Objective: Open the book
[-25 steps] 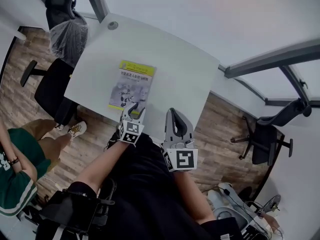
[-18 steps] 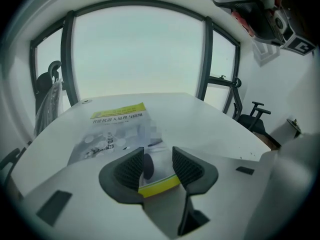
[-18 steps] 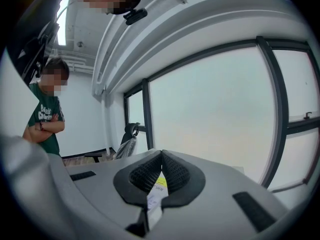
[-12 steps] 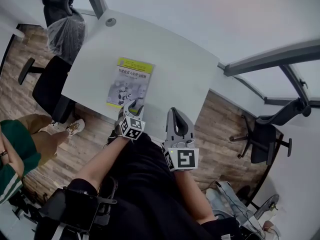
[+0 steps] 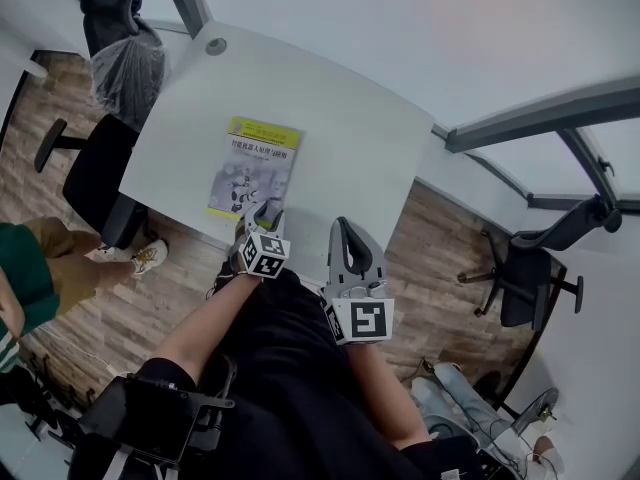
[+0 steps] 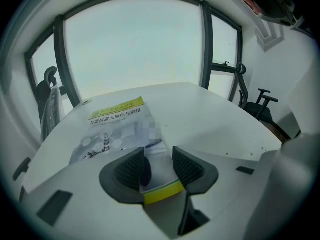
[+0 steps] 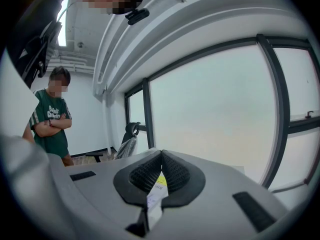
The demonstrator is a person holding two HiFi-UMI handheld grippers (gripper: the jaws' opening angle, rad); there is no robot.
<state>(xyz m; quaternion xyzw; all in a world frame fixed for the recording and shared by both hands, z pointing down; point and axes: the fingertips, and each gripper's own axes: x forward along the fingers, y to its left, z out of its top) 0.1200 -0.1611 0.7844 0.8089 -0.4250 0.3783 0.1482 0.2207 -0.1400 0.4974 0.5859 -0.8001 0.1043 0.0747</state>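
Book [image 5: 255,168]: lies closed, cover up, on the white table [image 5: 350,138], close to the table's near edge and left of the table's middle. Looks like a thin paperback, with a glossy grey-white cover carrying a robot drawing, a yellow-green band along the far end and another along the near end, and a printed title below the far band. Probably light, with a limp cover that bends rather than swings like a board. Likely slick too, so apt to slide over the smooth tabletop if pushed instead of lifted. Judging by the upright title, has its spine toward the table's left side and its free edge toward the right. Best taken at the near free corner, pinching the cover alone and not the whole block of pages.

Left gripper [image 5: 268,211]: hangs tilted down at that same corner, just over the table's near edge. Shows jaws that have just been opening and now stand wide. Has the book's near yellow-green band in the gap between ribbed dark pads [image 6: 131,168], neither pressing on it. Grips nothing.

Right gripper [image 5: 343,224]: hovers nearly level over the table's near edge, right of the book and apart from it. Has jaw tips together, pads bowed into a pointed oval, clamping nothing.

Table: smooth matte white, rounded corners, with a round grommet [image 5: 216,47] at the far left corner.
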